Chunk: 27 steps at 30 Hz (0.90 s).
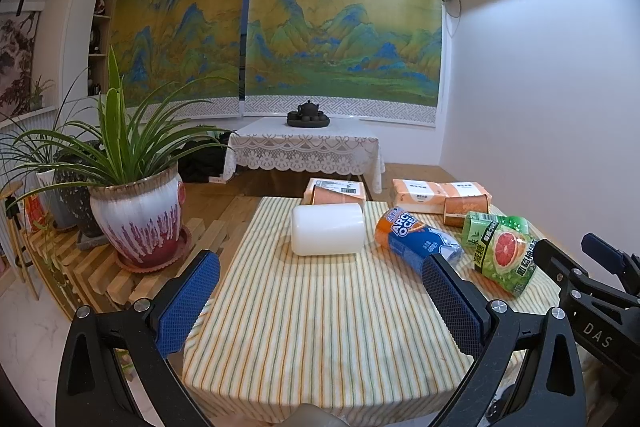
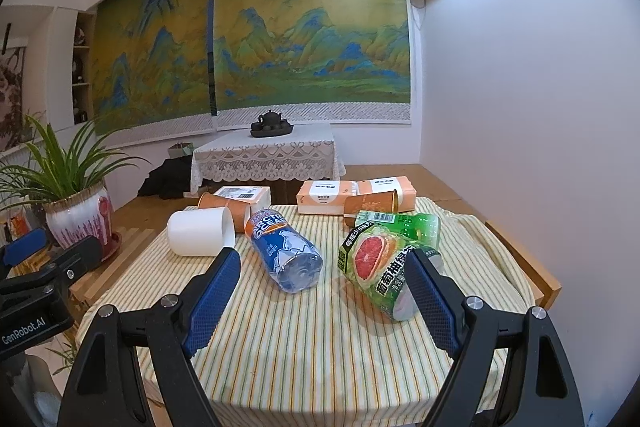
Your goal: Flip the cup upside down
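A white cup (image 1: 327,229) lies on its side on the striped tablecloth (image 1: 320,327), its mouth towards the right; it also shows in the right wrist view (image 2: 200,231). Two orange paper cups lie on their sides behind: one (image 1: 334,195) by the white cup, one (image 1: 466,209) further right. My left gripper (image 1: 320,267) is open and empty, a short way in front of the white cup. My right gripper (image 2: 324,265) is open and empty, near the two bottles. The right gripper's body shows in the left wrist view (image 1: 592,291).
A blue and orange bottle (image 2: 284,253) and a green grapefruit bottle (image 2: 386,267) lie on the cloth. Tissue packs (image 2: 352,195) and a box (image 2: 242,195) sit at the table's far edge. A potted plant (image 1: 138,215) stands left of the table.
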Each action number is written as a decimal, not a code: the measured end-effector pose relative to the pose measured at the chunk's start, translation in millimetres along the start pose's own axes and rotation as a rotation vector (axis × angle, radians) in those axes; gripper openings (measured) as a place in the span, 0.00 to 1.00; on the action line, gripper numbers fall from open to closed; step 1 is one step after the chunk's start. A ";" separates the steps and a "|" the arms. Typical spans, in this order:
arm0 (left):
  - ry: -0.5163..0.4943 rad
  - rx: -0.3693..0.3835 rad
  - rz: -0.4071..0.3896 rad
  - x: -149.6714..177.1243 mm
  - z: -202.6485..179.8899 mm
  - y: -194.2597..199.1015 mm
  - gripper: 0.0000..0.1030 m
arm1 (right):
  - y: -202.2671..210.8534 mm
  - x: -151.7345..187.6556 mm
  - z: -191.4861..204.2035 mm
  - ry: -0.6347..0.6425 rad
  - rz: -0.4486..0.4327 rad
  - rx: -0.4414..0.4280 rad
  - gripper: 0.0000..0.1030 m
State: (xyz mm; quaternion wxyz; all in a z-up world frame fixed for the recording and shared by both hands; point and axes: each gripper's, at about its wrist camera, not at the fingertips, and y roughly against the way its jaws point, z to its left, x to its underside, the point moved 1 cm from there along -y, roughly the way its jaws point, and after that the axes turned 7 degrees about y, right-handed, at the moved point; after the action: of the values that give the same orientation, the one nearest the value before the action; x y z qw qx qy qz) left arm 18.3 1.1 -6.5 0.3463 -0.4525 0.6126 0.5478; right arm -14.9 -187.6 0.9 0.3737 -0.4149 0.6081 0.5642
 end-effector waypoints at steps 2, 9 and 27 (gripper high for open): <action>-0.001 -0.002 0.003 0.0 0.6 -2.2 0.99 | -2.1 -0.9 1.3 0.006 0.005 -0.004 0.79; 0.005 -0.009 0.027 1.8 2.8 -12.9 0.99 | -13.3 -1.4 -1.9 0.004 0.041 -0.032 0.79; 0.024 -0.012 0.097 5.7 10.0 -39.7 0.99 | -63.2 -12.1 -26.6 0.010 0.194 -0.211 0.79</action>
State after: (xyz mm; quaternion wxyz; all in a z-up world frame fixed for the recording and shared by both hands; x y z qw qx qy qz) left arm 52.7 10.3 -27.6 0.3093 -0.4308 0.6347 0.5620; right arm 48.6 -214.3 -9.5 0.2688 -0.3938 0.5846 0.6565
